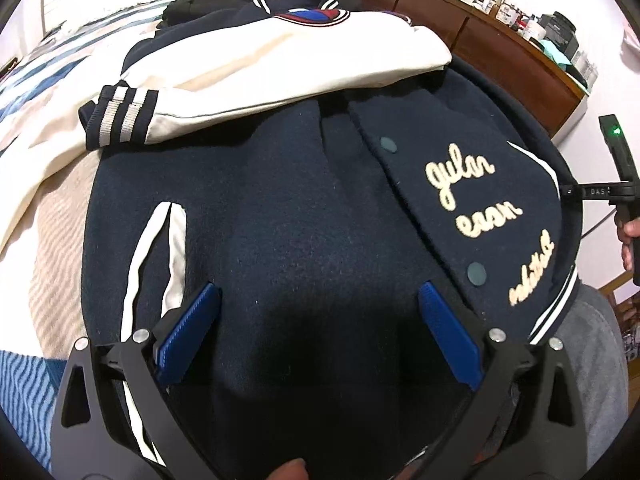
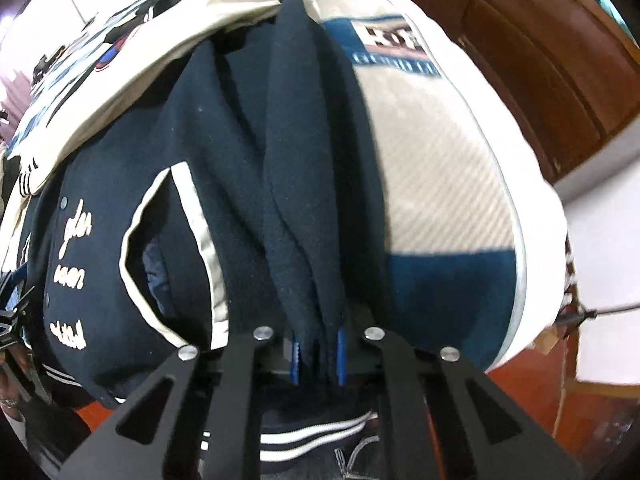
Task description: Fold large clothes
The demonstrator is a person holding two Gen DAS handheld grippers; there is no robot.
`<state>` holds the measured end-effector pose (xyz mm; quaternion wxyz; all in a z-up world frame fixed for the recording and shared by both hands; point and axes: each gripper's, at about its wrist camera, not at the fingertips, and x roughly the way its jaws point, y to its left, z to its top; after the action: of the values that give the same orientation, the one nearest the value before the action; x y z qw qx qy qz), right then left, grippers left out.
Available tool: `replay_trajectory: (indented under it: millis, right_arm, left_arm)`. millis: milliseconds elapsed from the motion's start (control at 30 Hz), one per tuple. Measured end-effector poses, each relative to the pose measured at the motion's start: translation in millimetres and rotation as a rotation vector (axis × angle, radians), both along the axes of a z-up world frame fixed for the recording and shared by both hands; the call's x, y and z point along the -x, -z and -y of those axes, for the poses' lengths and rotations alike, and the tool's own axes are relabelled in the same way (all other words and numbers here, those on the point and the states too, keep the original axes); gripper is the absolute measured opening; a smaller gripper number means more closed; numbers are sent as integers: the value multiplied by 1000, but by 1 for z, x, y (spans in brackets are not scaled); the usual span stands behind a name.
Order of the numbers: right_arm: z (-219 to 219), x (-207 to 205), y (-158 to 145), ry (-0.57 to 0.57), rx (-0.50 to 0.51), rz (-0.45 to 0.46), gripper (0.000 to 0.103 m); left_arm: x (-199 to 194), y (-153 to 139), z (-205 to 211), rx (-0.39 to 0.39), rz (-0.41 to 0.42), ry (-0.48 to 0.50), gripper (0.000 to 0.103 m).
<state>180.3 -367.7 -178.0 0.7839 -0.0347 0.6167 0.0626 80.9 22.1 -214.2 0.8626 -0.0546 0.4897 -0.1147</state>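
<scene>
- Over the bed (image 1: 48,216), left wrist view: the navy varsity jacket (image 1: 304,216) lies spread out, cream sleeve (image 1: 280,60) folded across its top. The left hand-held gripper (image 1: 318,320) sits just above the navy front, blue pads wide apart, nothing between them.
- Right wrist view: the right hand-held gripper (image 2: 318,356) is clamped on a bunched fold of the jacket (image 2: 304,200), next to the pocket trim (image 2: 200,216).

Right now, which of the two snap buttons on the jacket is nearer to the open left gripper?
The lower button, beside the bottom word of the cream lettering, near the left gripper's right finger. The other button sits higher, toward the cream sleeve.
</scene>
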Motion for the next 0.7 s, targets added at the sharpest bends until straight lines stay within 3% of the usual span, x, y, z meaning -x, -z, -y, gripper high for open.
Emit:
replay_trajectory:
  millis: [167, 267, 300, 333, 400, 433, 500, 600, 700]
  right_arm:
    - [-5, -16, 23, 40, -7, -31, 15]
    - [-9, -24, 23, 29, 8, -25, 27]
    - [-10, -24, 19, 31, 23, -19, 41]
    - [-10, -25, 14, 34, 31, -5, 64]
    - [-12, -17, 2, 27, 13, 34, 85]
    - [-12, -12, -7, 11, 3, 69, 88]
    - [-16, -1, -23, -24, -4, 140, 98]
    - [-35, 23, -47, -112, 23, 293, 98]
    - [-68, 46, -63, -185, -16, 401, 98]
  left_arm:
    - [-3, 7, 5, -42, -5, 9, 97]
    - [-4, 7, 5, -35, 0, -6, 97]
    - [-2, 5, 2, -21, 14, -11, 97]
    - [2, 3, 2, -12, 18, -17, 97]
    - [9, -5, -7, 15, 31, -44, 97]
    - [15, -12, -14, 21, 52, -69, 97]
    - [31, -31, -32, 13, 109, -147, 97]
    - [53, -56, -75, 34, 147, -298, 97]
    - [86, -70, -148, 155, 138, -520, 97]
